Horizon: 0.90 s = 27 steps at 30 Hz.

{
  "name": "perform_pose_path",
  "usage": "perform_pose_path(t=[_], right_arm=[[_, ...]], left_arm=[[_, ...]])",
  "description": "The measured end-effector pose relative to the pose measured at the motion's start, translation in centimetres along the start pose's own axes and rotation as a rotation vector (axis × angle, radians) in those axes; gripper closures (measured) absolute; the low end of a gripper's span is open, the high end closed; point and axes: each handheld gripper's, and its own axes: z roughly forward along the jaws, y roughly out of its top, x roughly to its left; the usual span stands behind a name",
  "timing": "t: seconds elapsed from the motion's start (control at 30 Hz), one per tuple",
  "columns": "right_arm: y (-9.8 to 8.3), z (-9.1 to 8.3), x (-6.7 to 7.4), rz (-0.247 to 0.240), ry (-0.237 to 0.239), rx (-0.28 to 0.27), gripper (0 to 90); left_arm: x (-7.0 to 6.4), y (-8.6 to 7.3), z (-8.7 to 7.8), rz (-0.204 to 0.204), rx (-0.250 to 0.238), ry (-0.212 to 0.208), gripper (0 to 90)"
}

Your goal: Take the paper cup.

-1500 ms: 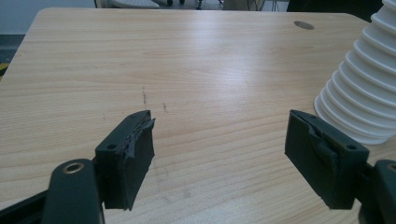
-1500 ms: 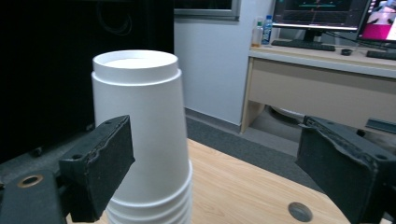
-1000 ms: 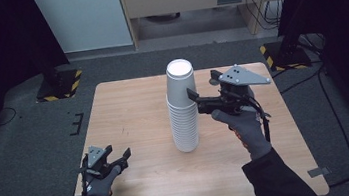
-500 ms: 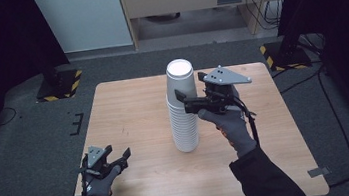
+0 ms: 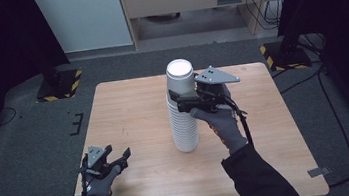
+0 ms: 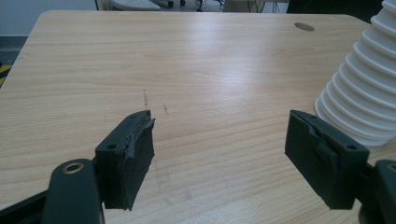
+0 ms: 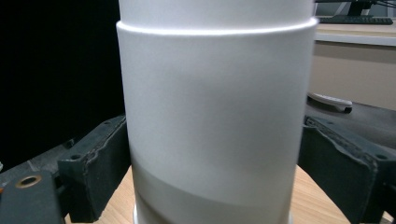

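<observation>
You are at the very start of the grasp: your right tool (image 5: 179,102) is up at the top cup (image 5: 180,79) of the stack of white paper cups (image 5: 184,127), with one jaw on either side of that cup's wall, but in the right gripper view a sliver of gap shows between each pad and the wall, so the jaws stand apart and nothing is gripped yet. Judging from this, closing on the cup, lifting it free of the stack and setting it down all remain to be done. Your left tool (image 5: 115,161) rests low near the front left corner of the tabletop (image 5: 128,108), well apart from the stack, its jaws spread wide and empty; in the left gripper view the stack's ribbed foot (image 6: 359,93) rises just beyond one jaw. The stack stands upright near the middle of the tabletop, mouths down, rolled rims layered like rings toward the base, and leans slightly. The top cup is plain, smooth, matte white, its flat bottom facing up.
</observation>
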Motion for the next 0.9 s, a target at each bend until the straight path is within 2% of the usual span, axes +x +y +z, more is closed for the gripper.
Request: perform_pose_path(t=[0.47,0.7,0.8,0.9], right_arm=[[-0.6,1.7,0.5,-0.008,-0.029,0.015,12.5],[-0.3,1.5,0.4,-0.008,-0.026,0.008,14.0],[0.2,1.1,0.4,0.012,-0.016,-0.021,14.2],[1.0,0.8,0.3,0.002,-0.017,-0.027,14.3]], left_arm=[[0.0,0.0,0.0,-0.007,-0.004,-0.001,22.5],[0.1,0.0,0.0,-0.008,-0.004,0.0,22.5],[0.1,0.0,0.0,-0.006,-0.002,0.0,22.5],[0.1,0.0,0.0,-0.009,-0.004,0.0,22.5]])
